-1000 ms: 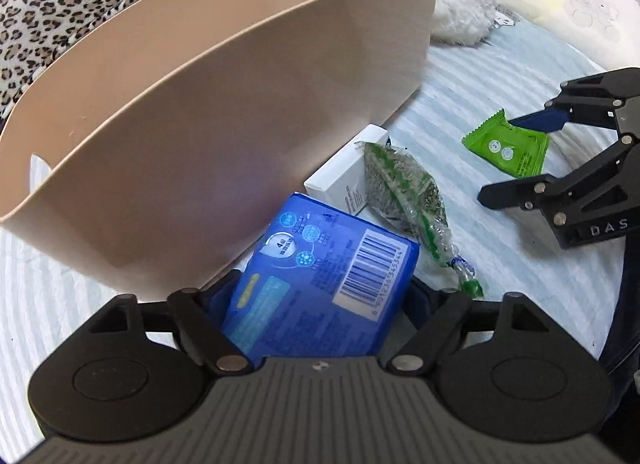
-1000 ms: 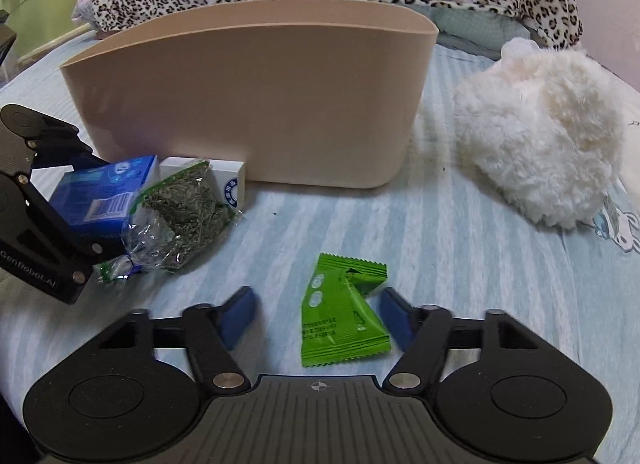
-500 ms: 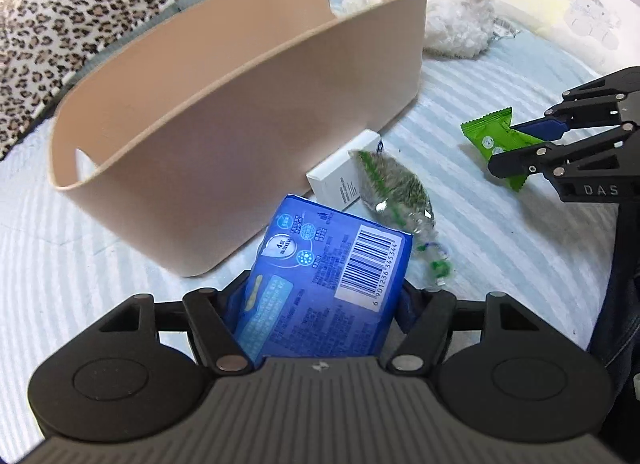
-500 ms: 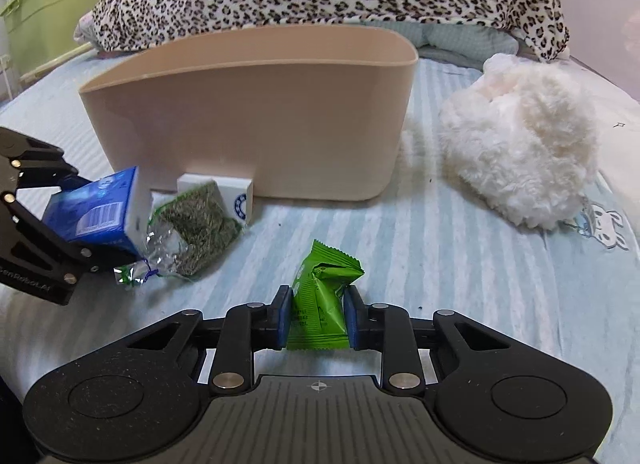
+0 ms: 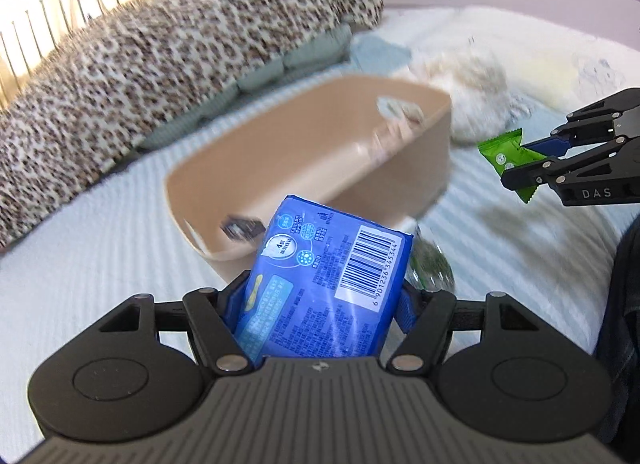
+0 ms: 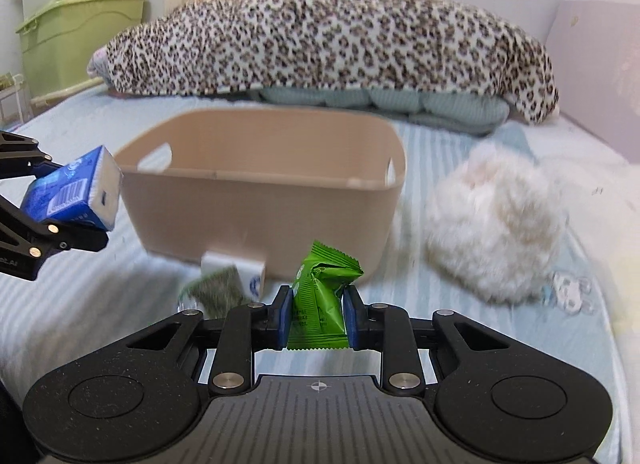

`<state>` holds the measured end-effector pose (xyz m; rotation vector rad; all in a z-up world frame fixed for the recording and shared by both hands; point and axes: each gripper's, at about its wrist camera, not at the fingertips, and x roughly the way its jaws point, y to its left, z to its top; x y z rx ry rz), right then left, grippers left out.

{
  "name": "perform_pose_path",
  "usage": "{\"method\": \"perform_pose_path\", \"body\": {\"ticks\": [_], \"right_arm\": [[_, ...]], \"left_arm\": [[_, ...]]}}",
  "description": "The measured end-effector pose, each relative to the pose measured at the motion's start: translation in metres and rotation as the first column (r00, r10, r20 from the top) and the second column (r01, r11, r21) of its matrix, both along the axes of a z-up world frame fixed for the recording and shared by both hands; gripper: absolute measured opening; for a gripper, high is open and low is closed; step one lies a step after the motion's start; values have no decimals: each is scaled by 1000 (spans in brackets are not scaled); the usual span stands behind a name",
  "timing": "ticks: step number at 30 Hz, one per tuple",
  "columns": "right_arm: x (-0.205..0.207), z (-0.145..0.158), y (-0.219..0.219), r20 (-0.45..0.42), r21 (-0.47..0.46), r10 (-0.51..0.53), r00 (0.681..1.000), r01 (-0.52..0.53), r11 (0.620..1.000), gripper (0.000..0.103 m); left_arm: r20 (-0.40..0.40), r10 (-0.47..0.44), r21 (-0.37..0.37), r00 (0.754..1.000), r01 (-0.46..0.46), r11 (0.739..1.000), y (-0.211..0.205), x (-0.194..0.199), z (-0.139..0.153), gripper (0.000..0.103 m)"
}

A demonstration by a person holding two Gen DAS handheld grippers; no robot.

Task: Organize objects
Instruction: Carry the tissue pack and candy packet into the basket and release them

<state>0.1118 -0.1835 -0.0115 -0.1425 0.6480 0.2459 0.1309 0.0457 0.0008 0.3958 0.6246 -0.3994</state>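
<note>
Here we saw the left claw (image 5: 324, 304) clamped on a blue plastic-wrapped tissue pack with a white barcode label (image 5: 320, 284), lifted clear of the pale blue striped bed (image 5: 100, 264), its pads pressing both long sides. Past it stood the beige plastic storage basket with cut-out handles (image 6: 260, 183), resting on the bed. Just in front of the basket's near wall lay a small white cardboard box (image 6: 236, 266) and, touching it, a clear bag of dried green leaves (image 6: 216, 292), both blurred. Further right, the right claw (image 6: 316, 314) gripped a bright green crimped snack sachet (image 6: 320, 296) upright, also off the bed. A fluffy white plush toy (image 6: 496, 232) lay right of the basket, and a leopard-print blanket (image 6: 320, 35) stretched behind everything.
</note>
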Motion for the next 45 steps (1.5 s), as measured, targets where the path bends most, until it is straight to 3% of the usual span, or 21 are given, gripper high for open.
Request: {"method": "perform_pose_path", "body": {"ticks": [11, 19, 27, 33, 34, 35, 37, 39, 42, 45], "right_arm": [[38, 46, 13, 114, 11, 4, 993, -5, 1000, 24], [83, 49, 40, 148, -29, 19, 989, -15, 999, 24], [125, 23, 59, 90, -68, 16, 996, -10, 998, 21], [146, -3, 70, -5, -124, 22, 1000, -22, 992, 22], [147, -6, 71, -16, -132, 21, 1000, -23, 991, 24], [146, -8, 71, -15, -141, 17, 1000, -19, 990, 34], [144, -9, 71, -17, -151, 18, 1000, -20, 988, 40], [140, -8, 69, -13, -159, 8, 1000, -10, 987, 59], [132, -1, 61, -3, -144, -5, 1000, 4, 990, 62], [122, 8, 52, 7, -118, -26, 1000, 27, 993, 69]], "left_arm": [[136, 89, -97, 987, -76, 992, 10, 38, 52, 70], [159, 148, -91, 976, -135, 987, -8, 82, 49, 70], [79, 223, -11, 972, -223, 975, -28, 129, 12, 70], [-16, 268, 33, 963, -267, 963, -29, 152, -17, 71], [-26, 269, 43, 963, -268, 963, -29, 153, -20, 72], [-30, 266, 53, 963, -265, 963, -30, 153, -22, 73], [-19, 263, 63, 965, -262, 963, -30, 148, -23, 73], [-10, 270, 55, 963, -269, 962, -29, 144, -18, 79], [11, 274, 43, 962, -274, 961, -27, 136, -8, 89], [29, 285, 43, 958, -286, 957, -25, 128, 2, 91]]}}
